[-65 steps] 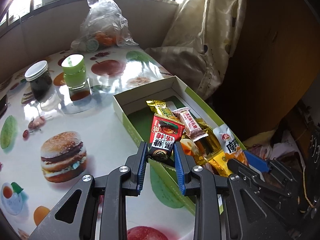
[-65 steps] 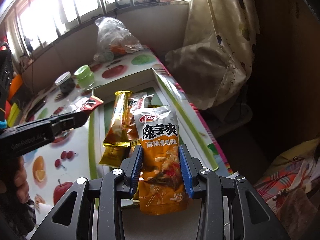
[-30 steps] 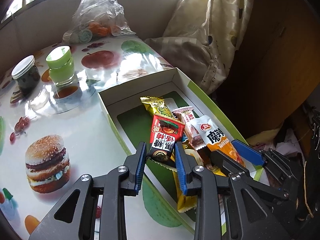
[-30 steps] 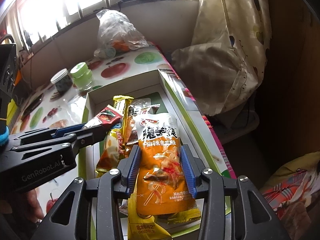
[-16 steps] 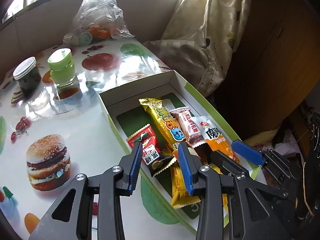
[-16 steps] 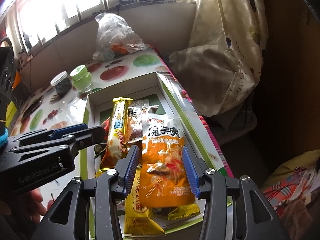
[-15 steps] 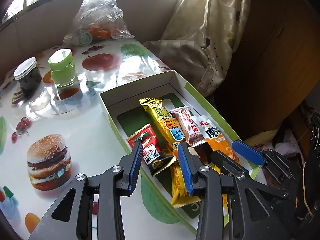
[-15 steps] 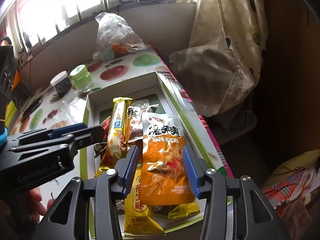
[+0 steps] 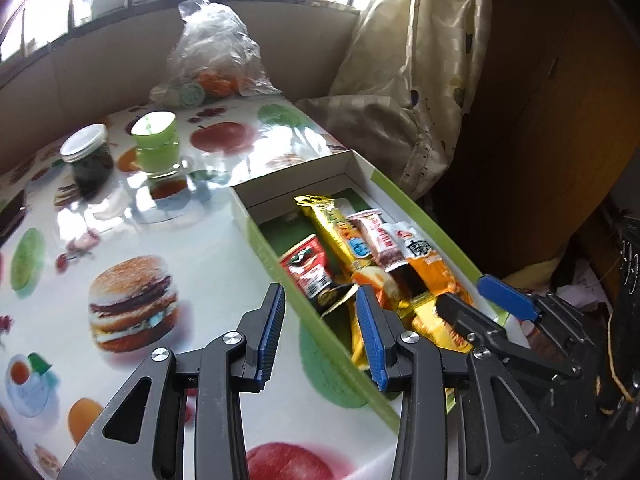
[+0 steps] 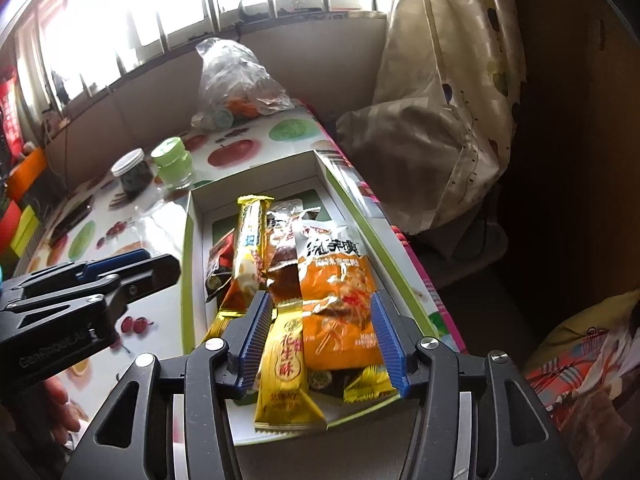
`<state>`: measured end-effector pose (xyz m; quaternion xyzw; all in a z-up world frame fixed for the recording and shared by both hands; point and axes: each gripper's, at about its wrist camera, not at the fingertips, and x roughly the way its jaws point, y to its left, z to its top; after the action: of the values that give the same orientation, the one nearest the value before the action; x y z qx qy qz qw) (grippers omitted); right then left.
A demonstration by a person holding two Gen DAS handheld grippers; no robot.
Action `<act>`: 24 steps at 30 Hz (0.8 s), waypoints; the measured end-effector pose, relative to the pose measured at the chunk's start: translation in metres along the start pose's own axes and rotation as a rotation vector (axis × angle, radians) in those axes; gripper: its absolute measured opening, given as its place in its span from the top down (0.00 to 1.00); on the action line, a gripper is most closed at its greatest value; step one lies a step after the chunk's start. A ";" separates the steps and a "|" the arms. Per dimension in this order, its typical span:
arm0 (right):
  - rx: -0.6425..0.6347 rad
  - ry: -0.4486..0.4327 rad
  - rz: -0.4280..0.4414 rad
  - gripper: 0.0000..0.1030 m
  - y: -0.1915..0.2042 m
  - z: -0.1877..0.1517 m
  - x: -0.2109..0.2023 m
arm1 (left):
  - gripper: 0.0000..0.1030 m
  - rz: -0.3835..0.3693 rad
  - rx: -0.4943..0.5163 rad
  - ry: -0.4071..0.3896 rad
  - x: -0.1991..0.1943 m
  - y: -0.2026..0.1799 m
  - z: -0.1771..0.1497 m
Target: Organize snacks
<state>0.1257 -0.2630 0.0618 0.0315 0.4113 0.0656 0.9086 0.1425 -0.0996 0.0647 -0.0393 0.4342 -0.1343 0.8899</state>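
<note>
bench: I see a glossy cover (image 9: pixel 208 264) printed with burgers, apples and other fruit; glare across its middle.
box: green-and-white open box (image 9: pixel 304 176) sits on the bench along its right edge, snack packets lying inside.
jars: dark jar with white lid (image 9: pixel 86 160) and green-lidded jar (image 9: pixel 156 144) stand just beside each other, left of the box's far end and apart from it.
bag: crumpled clear plastic bag (image 9: pixel 216 56) rests at the far end against the wall, orange items inside, blurred.
far left: in my right wrist view, a dark flat object (image 10: pixel 72 214) lies near the bench's left edge; I cannot tell what it is.
</note>
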 end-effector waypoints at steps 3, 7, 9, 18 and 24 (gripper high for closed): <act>-0.002 -0.008 0.003 0.51 0.004 -0.006 -0.007 | 0.62 0.015 0.006 -0.020 -0.011 0.001 -0.008; 0.003 -0.012 0.001 0.51 0.009 -0.015 -0.015 | 0.62 0.037 -0.003 -0.037 -0.024 0.004 -0.018; 0.007 -0.015 0.003 0.51 0.011 -0.020 -0.019 | 0.62 0.049 0.003 -0.043 -0.029 0.005 -0.025; 0.001 -0.010 -0.007 0.50 0.022 -0.047 -0.031 | 0.62 0.098 0.004 -0.006 -0.036 0.012 -0.064; -0.008 0.001 -0.019 0.47 0.028 -0.066 -0.036 | 0.62 0.107 -0.022 0.038 -0.032 0.017 -0.092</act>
<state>0.0497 -0.2404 0.0481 0.0240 0.4117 0.0587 0.9091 0.0552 -0.0702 0.0295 -0.0233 0.4538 -0.0824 0.8870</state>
